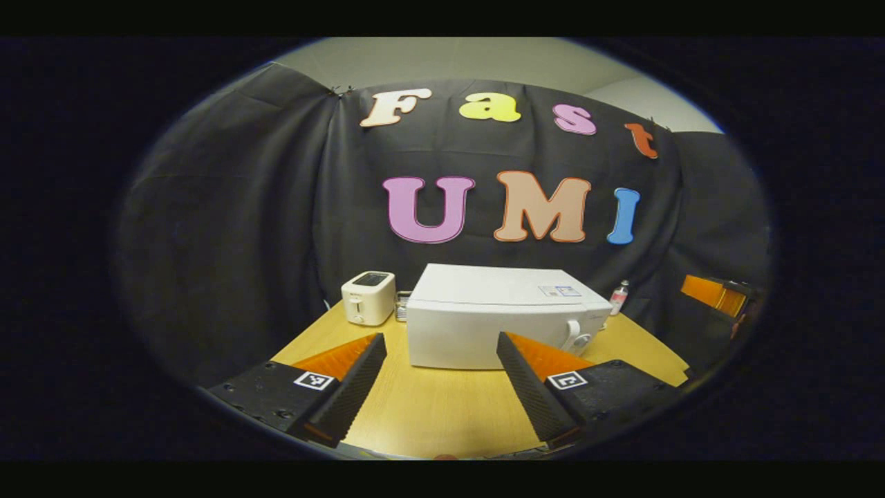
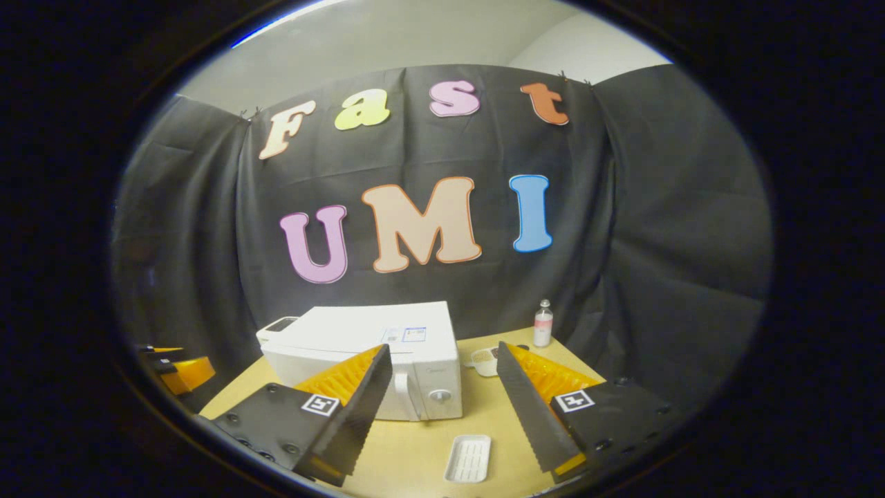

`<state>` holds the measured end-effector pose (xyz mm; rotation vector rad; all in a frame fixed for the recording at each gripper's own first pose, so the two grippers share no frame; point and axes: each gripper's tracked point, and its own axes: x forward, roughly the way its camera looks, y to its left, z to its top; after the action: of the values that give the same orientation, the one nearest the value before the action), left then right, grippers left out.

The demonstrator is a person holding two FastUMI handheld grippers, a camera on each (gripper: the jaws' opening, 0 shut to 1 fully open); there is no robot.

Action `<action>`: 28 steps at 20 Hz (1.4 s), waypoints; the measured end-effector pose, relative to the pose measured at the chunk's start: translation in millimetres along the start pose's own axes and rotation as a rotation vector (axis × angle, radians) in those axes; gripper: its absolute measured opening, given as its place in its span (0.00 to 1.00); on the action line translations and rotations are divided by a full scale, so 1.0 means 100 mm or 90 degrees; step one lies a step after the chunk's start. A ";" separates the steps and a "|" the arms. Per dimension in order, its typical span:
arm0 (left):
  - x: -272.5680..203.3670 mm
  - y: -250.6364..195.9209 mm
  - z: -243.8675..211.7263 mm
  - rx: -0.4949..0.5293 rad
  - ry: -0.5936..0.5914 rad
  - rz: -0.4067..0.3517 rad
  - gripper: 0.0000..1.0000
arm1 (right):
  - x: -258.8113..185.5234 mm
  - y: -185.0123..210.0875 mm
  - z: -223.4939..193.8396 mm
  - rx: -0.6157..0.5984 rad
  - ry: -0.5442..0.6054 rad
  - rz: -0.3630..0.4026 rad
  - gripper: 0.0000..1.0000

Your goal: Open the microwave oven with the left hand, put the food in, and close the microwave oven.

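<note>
Microwave oven: white microwave oven (image 1: 501, 318) stands in the middle of the wooden table (image 1: 442, 408), nearer its far edge, door shut, handle and round knob at the right end of its front.
Left tool: left tool (image 1: 439, 377) hangs above the table's near edge, facing the oven front; jaws spread wide, nothing between them, touching nothing.
Right tool: right tool (image 2: 446, 394) hangs above the near right part of the table; jaws spread wide, holding nothing, touching nothing.
Tray: small white ridged tray (image 2: 469, 458) lies flat on the table near the near edge, in front of the oven's knob end and apart from it, seen between the right tool's fingers.
Food: a small dish (image 2: 484, 360) sits just right of the oven toward the far edge; what it holds is too small to tell.
Toaster: white toaster (image 1: 368, 297) stands at the far left corner, just beside the oven's left side.
Bottle: small bottle (image 2: 543, 324) stands upright at the far right edge, near the cloth wall.
</note>
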<state>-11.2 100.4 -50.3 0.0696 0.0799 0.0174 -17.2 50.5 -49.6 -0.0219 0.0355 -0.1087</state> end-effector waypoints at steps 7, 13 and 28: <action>-0.10 0.19 -0.12 0.018 0.012 -0.055 0.96 | -0.49 0.40 -0.12 -0.005 -0.009 -0.033 0.92; -0.06 0.09 -0.26 0.048 0.033 -0.117 0.96 | -0.76 0.51 -0.10 0.022 -0.017 -0.059 0.92; 0.00 -0.42 -0.24 0.030 0.038 -0.066 0.94 | -0.84 -0.36 0.03 0.010 -0.035 -0.045 0.97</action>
<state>-12.1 59.7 -76.8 0.1122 0.1440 -0.0856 -104.8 23.8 -42.5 -0.0097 -0.0209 -0.1791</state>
